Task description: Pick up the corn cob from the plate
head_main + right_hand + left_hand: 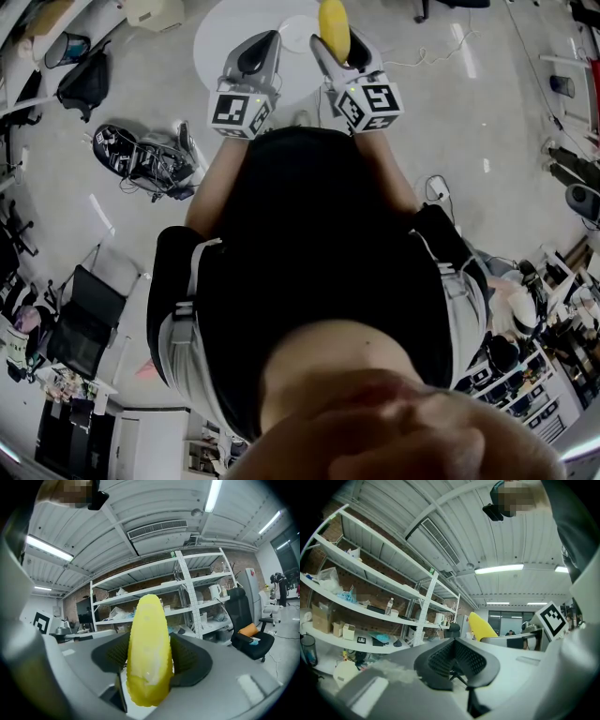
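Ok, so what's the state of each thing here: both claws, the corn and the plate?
Right claw: shut on the corn cob.
Corn cob: gripped between the pads, in the air, clear of the plate.
Left claw: shut, nothing in it.
Plate: on the round table, looks bare.

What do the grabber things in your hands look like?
The left gripper and right gripper are smooth, light grey shells with dark, bumpy pads inside. Each carries a cube covered in black-and-white square markers. The person wears a black top.
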`<action>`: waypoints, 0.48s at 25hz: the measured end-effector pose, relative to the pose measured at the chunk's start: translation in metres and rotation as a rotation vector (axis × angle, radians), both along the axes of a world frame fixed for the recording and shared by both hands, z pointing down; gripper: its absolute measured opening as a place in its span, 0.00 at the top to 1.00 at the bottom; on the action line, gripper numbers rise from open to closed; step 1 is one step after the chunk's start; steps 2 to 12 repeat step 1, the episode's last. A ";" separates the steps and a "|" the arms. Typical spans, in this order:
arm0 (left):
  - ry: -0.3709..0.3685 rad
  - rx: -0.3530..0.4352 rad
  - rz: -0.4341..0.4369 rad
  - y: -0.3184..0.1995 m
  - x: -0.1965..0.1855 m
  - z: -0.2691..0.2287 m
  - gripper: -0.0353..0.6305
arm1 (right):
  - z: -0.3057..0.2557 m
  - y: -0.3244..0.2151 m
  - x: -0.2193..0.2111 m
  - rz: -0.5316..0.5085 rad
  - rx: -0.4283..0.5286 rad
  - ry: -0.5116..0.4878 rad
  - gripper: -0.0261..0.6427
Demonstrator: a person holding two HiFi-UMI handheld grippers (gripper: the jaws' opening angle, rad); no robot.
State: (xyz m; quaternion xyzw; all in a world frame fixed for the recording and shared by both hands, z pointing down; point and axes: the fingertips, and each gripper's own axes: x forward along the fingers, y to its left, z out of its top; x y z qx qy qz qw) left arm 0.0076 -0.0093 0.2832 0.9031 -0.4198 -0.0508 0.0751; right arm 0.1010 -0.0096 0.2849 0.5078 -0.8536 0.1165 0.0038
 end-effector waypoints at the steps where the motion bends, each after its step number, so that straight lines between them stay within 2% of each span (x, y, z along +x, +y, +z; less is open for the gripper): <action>1: 0.000 0.000 0.000 0.000 0.000 0.000 0.94 | 0.000 0.000 0.000 0.000 0.001 -0.004 0.56; 12: 0.000 0.000 0.000 0.000 0.000 0.000 0.94 | 0.000 0.000 0.000 0.000 0.001 -0.004 0.56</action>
